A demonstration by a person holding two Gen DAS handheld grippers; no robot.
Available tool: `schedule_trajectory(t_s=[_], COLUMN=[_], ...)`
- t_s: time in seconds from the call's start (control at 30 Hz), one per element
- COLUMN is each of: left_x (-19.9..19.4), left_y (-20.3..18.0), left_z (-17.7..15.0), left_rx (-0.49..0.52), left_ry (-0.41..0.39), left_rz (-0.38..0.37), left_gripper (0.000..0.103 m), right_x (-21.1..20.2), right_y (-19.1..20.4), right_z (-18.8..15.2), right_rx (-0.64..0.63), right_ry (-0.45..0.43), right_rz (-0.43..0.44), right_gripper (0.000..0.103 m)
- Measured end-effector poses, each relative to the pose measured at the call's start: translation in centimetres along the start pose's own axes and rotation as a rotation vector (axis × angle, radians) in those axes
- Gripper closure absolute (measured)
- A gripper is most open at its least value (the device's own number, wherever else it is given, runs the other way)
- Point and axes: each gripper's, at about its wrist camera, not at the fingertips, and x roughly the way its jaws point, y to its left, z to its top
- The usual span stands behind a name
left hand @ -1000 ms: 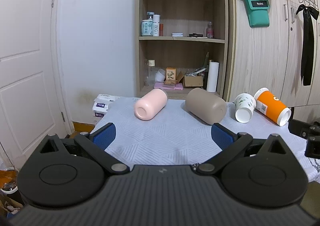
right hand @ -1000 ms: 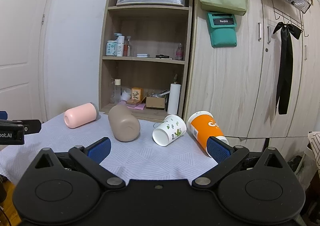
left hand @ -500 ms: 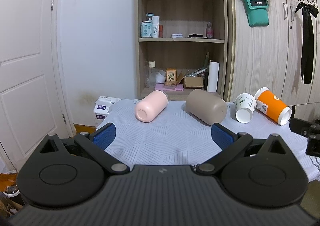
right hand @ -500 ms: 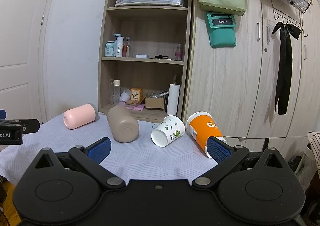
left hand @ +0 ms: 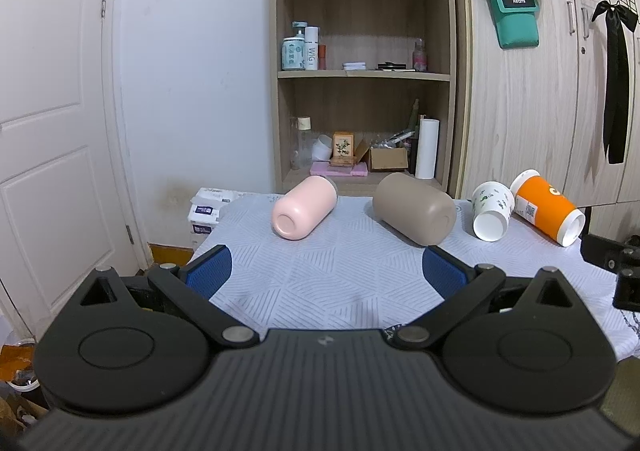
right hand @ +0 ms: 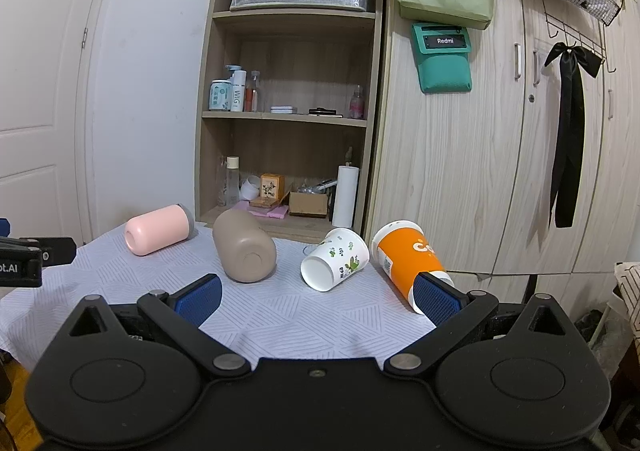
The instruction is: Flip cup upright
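Four cups lie tipped along the bench's (left hand: 320, 275) far edge; left gripper (left hand: 326, 271) and right gripper (right hand: 316, 295) hover with jaws released.

pink cup (left hand: 305, 206), taupe cup (left hand: 415, 208), orange cup (left hand: 545, 208), floral white cup (left hand: 492, 210)

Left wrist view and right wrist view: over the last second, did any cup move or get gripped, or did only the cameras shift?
Only the cameras shifted slightly; the scene sits a little lower in both views. Nothing was taken or released. The pink cup, taupe cup, floral paper cup and orange cup still lie on their sides, and the left claw and right claw remain open and empty.
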Motion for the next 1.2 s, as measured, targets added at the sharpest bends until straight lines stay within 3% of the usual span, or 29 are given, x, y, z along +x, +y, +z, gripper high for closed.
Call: schedule_trajectory(t_s=[0.17, 0.33, 0.57, 0.7, 0.87, 1.07, 1.2], left_x=[1.0, 3.5, 8.7, 11.9, 15.9, 19.8, 21.2], left_y=[0.3, 1.3, 2.1, 2.1, 1.1, 0.7, 1.0], left_z=[1.8, 4.2, 5.5, 5.5, 5.8, 5.3, 5.0], left_rx=[0.01, -0.04, -0.147, -0.228, -0.309, -0.386, -0.466], left_ry=[0.043, 0.106, 0.175, 0.23, 0.3, 0.389, 0.401], left_rz=[0.006, -0.054, -0.1, -0.189, -0.275, -0.288, -0.342], left_gripper=[0.0, 0.0, 0.0, 0.002, 0.002, 0.003, 0.004], right_x=[0.7, 2.7, 8.3, 11.2, 15.4, 21.5, 24.1], right_y=[0.0, -0.1, 1.4, 2.2, 3.2, 2.1, 1.5], right_z=[1.3, 3.1, 4.8, 5.4, 6.1, 6.5, 5.8], right_rx=[-0.021, -0.069, -0.19, -0.247, -0.31, -0.194, -0.146], right_ry=[0.0, -0.014, 0.08, 0.144, 0.241, 0.419, 0.468], right_rz=[0.088, 0.271, 0.402, 0.478, 0.491, 0.54, 0.521], right_gripper=[0.0, 0.0, 0.0, 0.0, 0.0, 0.0, 0.0])
